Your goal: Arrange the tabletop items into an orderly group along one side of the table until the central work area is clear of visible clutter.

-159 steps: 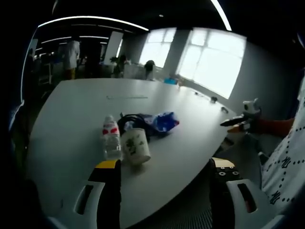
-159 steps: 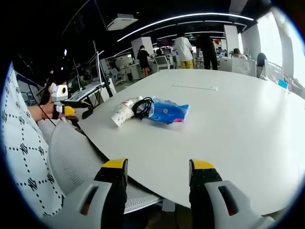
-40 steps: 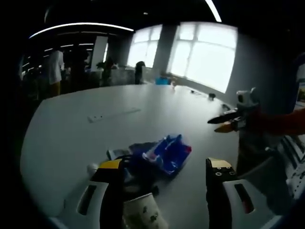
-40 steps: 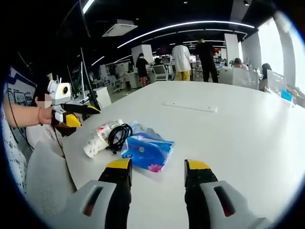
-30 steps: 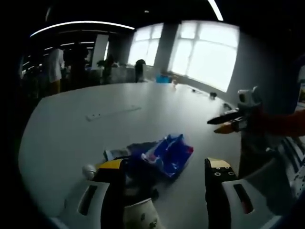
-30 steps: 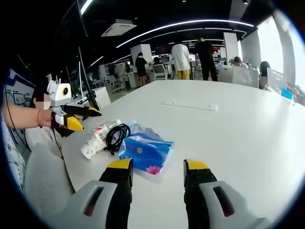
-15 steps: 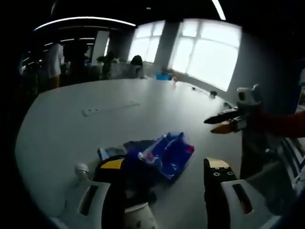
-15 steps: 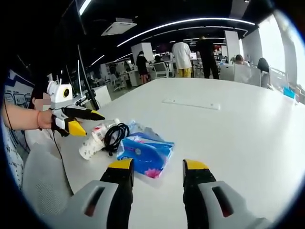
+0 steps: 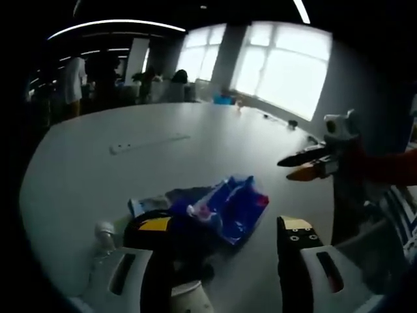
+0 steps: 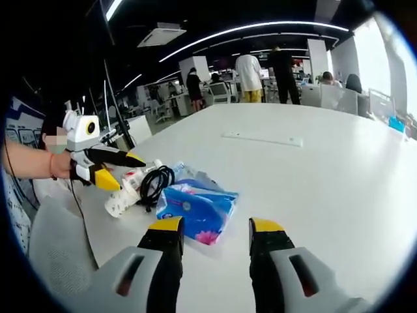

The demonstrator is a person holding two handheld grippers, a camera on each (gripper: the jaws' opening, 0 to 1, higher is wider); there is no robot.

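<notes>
Listing from left to right, as seen in the right gripper view:

Left gripper (image 10: 120, 171): held by a hand at the table's near edge, jaws parted with nothing between them, poised just above the paper cup (image 10: 121, 200), judged ready to take it.

Paper cup: lying on its side, next to a small water bottle (image 10: 137, 177); both beside the edge.

Black cable (image 10: 155, 184): coiled, resting against the bottle and the tissue pack.

Blue tissue pack (image 10: 193, 208): flat on the white table (image 10: 339, 182), touching the cable; items are clustered near one side already, the centre being bare apart from a long flat strip (image 10: 262, 139) farther off.

Right gripper (image 10: 215, 229): jaws apart, empty, aimed at the tissue pack from just short of it, judged placed to nudge or grasp the pack.

In the left gripper view, the pack (image 9: 229, 207) is seen just ahead of the open jaws.
</notes>
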